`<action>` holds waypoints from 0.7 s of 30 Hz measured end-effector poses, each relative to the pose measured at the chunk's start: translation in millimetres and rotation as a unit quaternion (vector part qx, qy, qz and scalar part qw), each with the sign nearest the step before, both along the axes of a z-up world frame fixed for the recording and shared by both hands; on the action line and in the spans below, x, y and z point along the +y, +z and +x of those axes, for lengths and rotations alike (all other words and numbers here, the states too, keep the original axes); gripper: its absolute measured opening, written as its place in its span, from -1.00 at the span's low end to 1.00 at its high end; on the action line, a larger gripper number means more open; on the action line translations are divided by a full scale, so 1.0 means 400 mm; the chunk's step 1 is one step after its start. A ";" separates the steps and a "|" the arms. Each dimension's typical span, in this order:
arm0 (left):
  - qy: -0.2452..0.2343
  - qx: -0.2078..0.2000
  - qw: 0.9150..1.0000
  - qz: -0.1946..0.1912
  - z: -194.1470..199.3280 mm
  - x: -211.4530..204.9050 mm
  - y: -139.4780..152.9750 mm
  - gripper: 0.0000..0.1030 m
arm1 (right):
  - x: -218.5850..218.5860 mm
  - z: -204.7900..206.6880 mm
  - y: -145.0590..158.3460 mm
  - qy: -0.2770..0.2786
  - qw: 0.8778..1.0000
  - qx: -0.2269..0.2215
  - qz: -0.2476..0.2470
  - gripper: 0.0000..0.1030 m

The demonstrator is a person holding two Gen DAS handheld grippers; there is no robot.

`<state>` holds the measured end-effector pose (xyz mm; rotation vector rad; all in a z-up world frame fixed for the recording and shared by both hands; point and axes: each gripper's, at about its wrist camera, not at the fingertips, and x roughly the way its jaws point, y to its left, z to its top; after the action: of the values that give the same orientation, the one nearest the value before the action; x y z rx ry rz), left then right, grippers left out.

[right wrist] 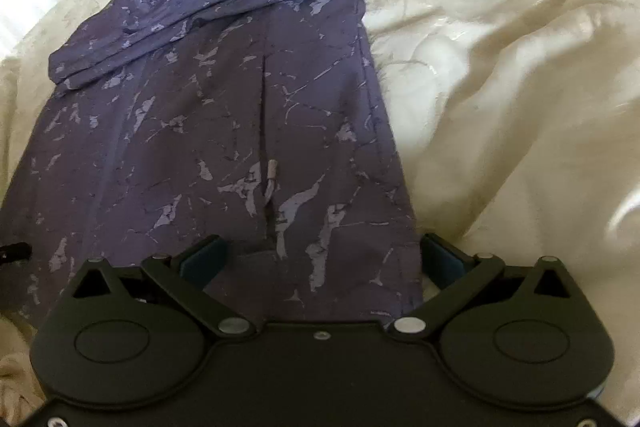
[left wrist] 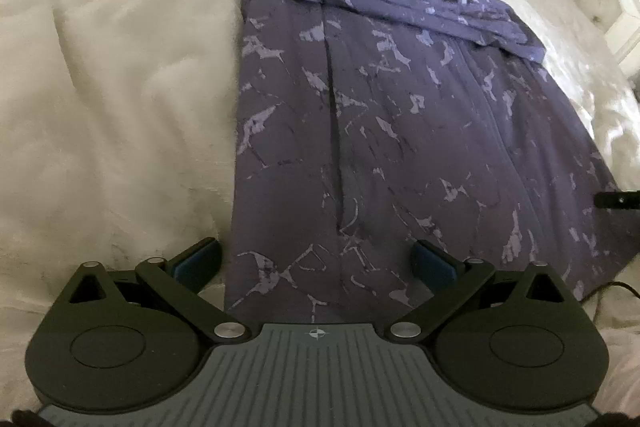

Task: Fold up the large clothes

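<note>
Both tongs (left wrist: 316,261) (right wrist: 324,253) gape over purple garment (left wrist: 400,131)

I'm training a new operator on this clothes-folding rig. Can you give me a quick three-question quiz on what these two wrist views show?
1. True or false: the left gripper is clamped on the purple garment.
2. Multiple choice: the garment lies on A) a wooden floor, B) a cream bedspread, C) a metal rack.
3. Fill in: the far end of the garment, with a sleeve laid across it, is already ____ over.

Key
1. False: its jaws stand wide apart, as do those of the right gripper, both at the near hem.
2. B
3. folded
</note>
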<state>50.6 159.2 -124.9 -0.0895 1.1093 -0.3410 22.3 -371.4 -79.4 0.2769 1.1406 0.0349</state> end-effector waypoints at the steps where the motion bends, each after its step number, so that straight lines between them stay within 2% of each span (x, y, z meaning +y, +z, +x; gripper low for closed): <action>1: -0.001 0.003 1.000 -0.001 0.001 -0.001 -0.003 1.00 | 0.001 0.000 -0.001 0.002 1.000 0.002 0.005 1.00; 9: -0.022 0.018 0.999 -0.014 -0.015 -0.008 0.003 0.93 | 0.002 -0.007 0.000 0.025 0.999 0.011 0.038 1.00; 11: -0.025 0.016 0.999 -0.020 -0.028 -0.005 0.008 0.52 | -0.001 -0.013 0.006 0.028 0.998 0.008 0.052 1.00; 12: -0.021 0.013 0.999 -0.024 -0.035 -0.002 0.010 0.44 | -0.001 -0.016 0.008 0.032 0.998 0.008 0.058 0.99; 13: -0.016 0.011 0.999 -0.029 -0.040 0.004 0.012 0.23 | -0.002 -0.017 0.009 0.033 0.998 0.007 0.061 0.91; 14: -0.009 0.010 0.999 -0.035 -0.043 0.010 0.013 -0.05 | -0.006 -0.020 0.011 0.032 0.997 0.007 0.064 0.69; 15: -0.003 0.009 0.999 -0.043 -0.046 0.018 0.014 -0.18 | -0.011 -0.023 0.009 0.031 0.997 0.010 0.070 0.50; 16: 0.003 0.007 0.999 -0.053 -0.048 0.025 0.015 -0.45 | -0.015 -0.024 0.004 0.028 0.996 0.014 0.081 0.08; 17: 0.010 0.003 0.998 -0.063 -0.051 0.033 0.017 -0.60 | -0.023 -0.027 -0.004 0.024 0.994 0.018 0.103 -0.24; 18: 0.013 0.000 0.997 -0.071 -0.052 0.037 0.020 -0.65 | -0.035 -0.033 -0.013 0.018 0.991 0.020 0.130 -0.25; 21: 0.031 -0.010 0.994 -0.100 -0.059 0.050 0.037 -0.75 | -0.053 -0.045 -0.009 0.005 0.988 0.004 0.153 -0.43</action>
<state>27.0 179.1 -110.1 -0.2977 1.0477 -0.3957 4.1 -392.8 -83.0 0.5438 1.1439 0.2200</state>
